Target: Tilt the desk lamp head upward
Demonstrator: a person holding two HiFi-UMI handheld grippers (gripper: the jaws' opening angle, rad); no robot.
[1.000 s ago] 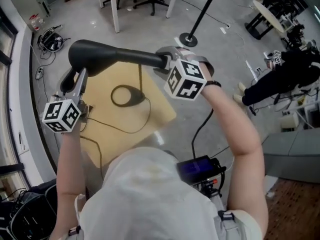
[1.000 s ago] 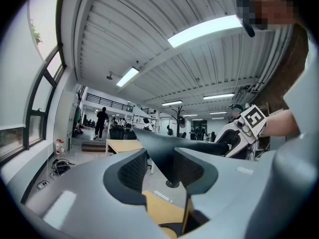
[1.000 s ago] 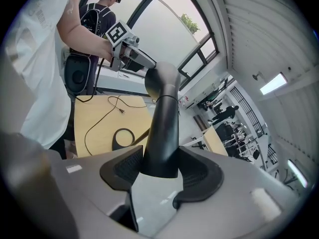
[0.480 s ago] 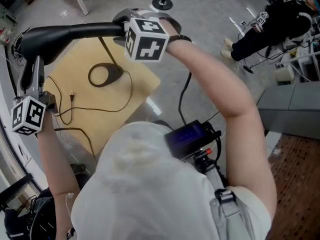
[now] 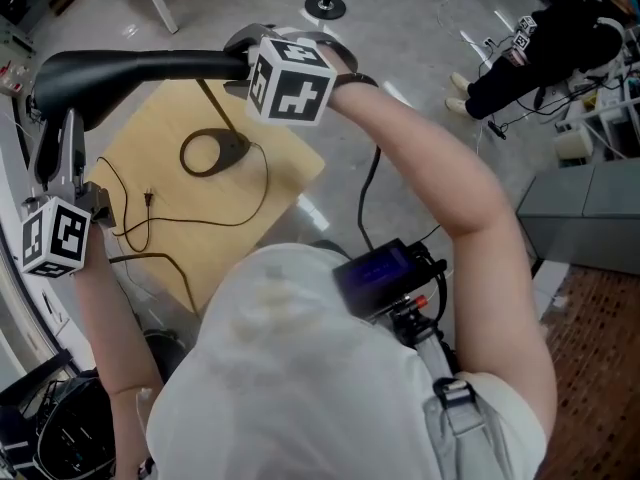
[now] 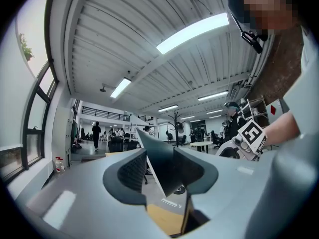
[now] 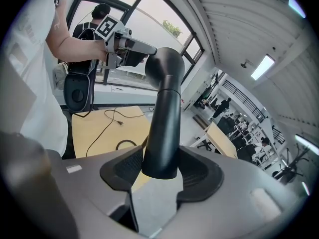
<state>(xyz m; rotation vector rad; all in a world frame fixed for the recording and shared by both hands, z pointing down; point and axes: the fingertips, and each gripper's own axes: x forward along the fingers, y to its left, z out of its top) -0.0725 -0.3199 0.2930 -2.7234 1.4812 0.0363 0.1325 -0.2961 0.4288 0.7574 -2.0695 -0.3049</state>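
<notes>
lamp head [image 5: 75, 73] swung left from base [image 5: 215, 153], left hand-held gripper [image 6: 162, 171] pinches it, right hand-held gripper [image 7: 160, 172] pinches lamp arm [image 7: 162, 123], cord [image 5: 255, 203] on bench [image 5: 290, 168].

My head camera looks steeply down, those on my left gripper [image 5: 55, 126] and right gripper [image 5: 240, 60] sight closely along their jaws, all sharing the lamp [image 5: 140, 66].

There is one wooden table [image 5: 275, 133]. Above it is one black lamp [image 5: 130, 65], whose one round base [image 5: 213, 152] stands on the table. One cord [image 5: 235, 218] with one plug [image 5: 148, 200] lies on the table too. There are two grippers: one left gripper [image 5: 58, 128] at the table's left edge and one right gripper [image 5: 240, 63] above its far edge. Beyond the table stands one round-footed pole [image 5: 325, 6]. Off to the table's right is one person in dark clothes [image 5: 540, 53].
</notes>
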